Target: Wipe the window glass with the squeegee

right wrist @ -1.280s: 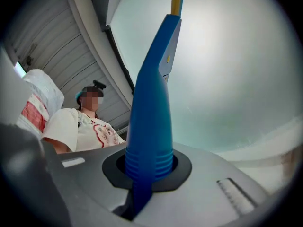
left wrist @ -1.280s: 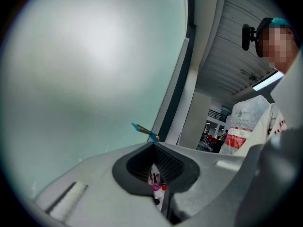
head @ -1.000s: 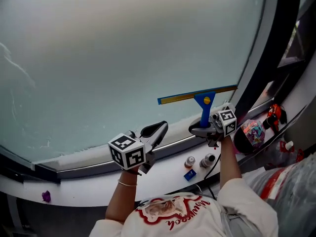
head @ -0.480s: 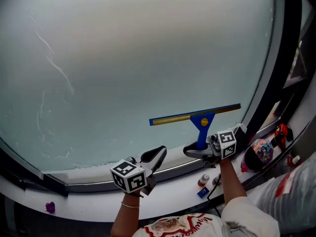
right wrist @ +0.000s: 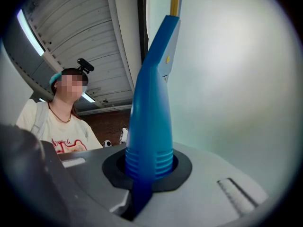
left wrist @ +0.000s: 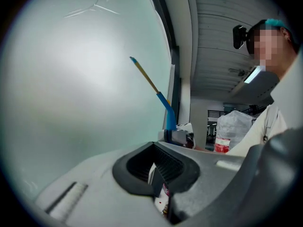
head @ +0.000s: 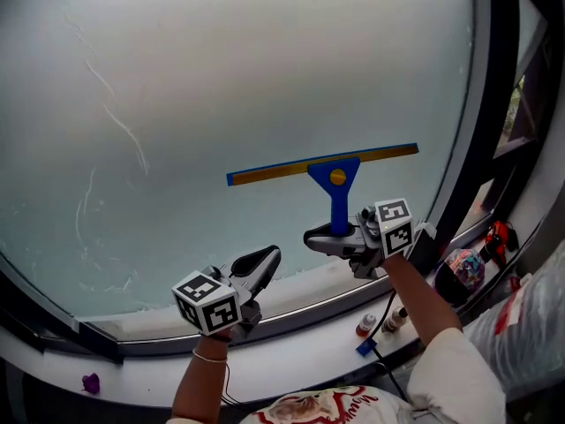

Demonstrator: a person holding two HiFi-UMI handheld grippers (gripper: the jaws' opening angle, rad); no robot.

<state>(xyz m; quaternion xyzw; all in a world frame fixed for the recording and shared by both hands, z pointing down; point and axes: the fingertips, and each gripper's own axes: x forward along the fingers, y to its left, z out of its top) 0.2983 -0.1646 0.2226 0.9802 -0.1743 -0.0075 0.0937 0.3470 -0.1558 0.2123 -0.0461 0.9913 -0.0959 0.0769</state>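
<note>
A squeegee [head: 322, 163] with a blue head, a yellow-edged blade and a blue handle lies flat against the frosted window glass [head: 221, 69], blade nearly level. My right gripper [head: 340, 237] is shut on the handle's lower end, below the blade. In the right gripper view the handle [right wrist: 151, 112] rises from the jaws [right wrist: 149, 167] towards the glass [right wrist: 227, 79]. My left gripper [head: 256, 263] hangs lower left, near the sill, shut on nothing. In the left gripper view its jaws [left wrist: 156, 167] are together, and the squeegee [left wrist: 151, 86] shows edge-on against the glass.
Thin streaks [head: 124, 135] mark the glass at the left. A dark window frame [head: 481, 131] borders it on the right. On the white sill [head: 291, 325] stand small bottles [head: 366, 325], a blue piece [head: 364, 347] and a purple bit [head: 90, 382]. A colourful bag [head: 465, 266] lies at right.
The right gripper has carried the squeegee up the glass and a little to the left. The left gripper has stayed low by the sill.
</note>
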